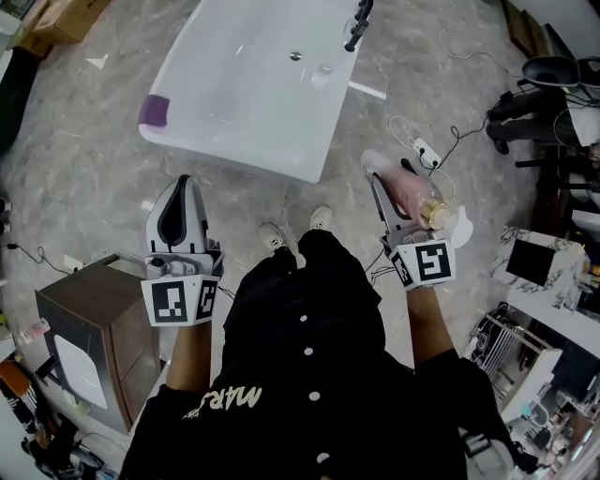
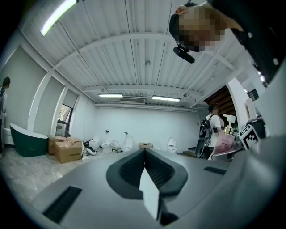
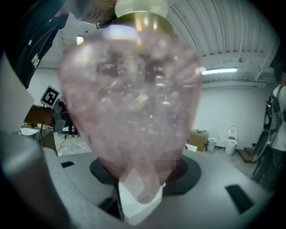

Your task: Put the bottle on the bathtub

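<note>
Gripping the pump bottle (image 3: 134,89) across its lower body, the right hand-held gripper (image 1: 382,183) has its jaws clamped on both sides, and that reads as the sensible hold: the broad body, not the thin neck or pump. It looks like smooth clear plastic, so likely slick, a bit squeezable, and fairly weighty if the pinkish fill is liquid. A firm, even squeeze should do, kept level so the load does not swing. Looks-wise, it has translucent pink walls, a gold collar and a white pump head. It sits up in the air at the person's right side, well apart from the tub. The left hand-held gripper (image 1: 181,202) is out in front too, jaws pressed together on nothing. Off to the left, a brown cabinet (image 1: 103,309) stands on the marble floor. Farther ahead is the white bathtub (image 1: 244,155), with a purple block (image 1: 155,111) on its near-left corner and a black faucet (image 1: 358,23) at the far end. The bottle has not reached it yet.
</note>
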Tool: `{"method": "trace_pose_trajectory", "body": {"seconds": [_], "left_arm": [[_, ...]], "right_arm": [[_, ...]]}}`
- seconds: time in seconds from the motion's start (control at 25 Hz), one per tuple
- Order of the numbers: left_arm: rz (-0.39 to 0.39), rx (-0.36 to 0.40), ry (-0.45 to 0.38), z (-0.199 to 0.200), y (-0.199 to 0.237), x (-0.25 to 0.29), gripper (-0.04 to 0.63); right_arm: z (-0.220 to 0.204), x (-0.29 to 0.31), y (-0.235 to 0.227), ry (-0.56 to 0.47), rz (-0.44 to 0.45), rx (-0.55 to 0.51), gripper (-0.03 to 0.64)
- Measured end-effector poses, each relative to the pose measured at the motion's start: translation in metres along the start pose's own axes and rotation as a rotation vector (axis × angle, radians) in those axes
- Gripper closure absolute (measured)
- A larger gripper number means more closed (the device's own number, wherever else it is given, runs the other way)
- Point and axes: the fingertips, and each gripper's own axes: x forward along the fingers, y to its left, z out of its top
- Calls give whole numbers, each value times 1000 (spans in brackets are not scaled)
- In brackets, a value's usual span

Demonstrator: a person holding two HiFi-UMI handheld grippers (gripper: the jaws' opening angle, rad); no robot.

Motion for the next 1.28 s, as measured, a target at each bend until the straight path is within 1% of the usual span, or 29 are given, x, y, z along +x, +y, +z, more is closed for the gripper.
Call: {"method": "trace_pose_trajectory", "body": {"seconds": [0.16, 0.28, 0.48, 0.6, 0.76, 0.8, 0.88, 0.92, 1.12, 1.28], "left_arm": [[11, 8, 25, -9, -6, 24, 586], [35, 4, 48, -15, -9, 36, 586], [50, -2, 76, -25, -17, 54, 586], [60, 3, 97, -33, -19, 63, 586], [60, 6, 128, -50, -22, 69, 585], [59, 5, 137, -55, -23, 71, 585], [55, 1, 158, -65, -26, 73, 586], [52, -2, 167, -70, -28, 75, 585], [48, -15, 198, -89, -31, 79, 586], [53, -24, 221, -105, -29, 78, 586]], "right_arm": [[-24, 24, -9, 24, 37, 3, 390], [-42, 40, -9, 44, 81, 6, 390], [-81, 66, 0, 116, 154, 27, 391], [-108, 79, 5, 162, 184, 41, 391], [-158, 83, 14, 310, 172, 130, 391], [-168, 86, 16, 332, 166, 159, 391], [-179, 96, 18, 321, 159, 205, 391], [-183, 103, 19, 305, 162, 208, 391], [-215, 125, 29, 271, 228, 135, 391], [-244, 137, 42, 267, 306, 30, 391]]}}
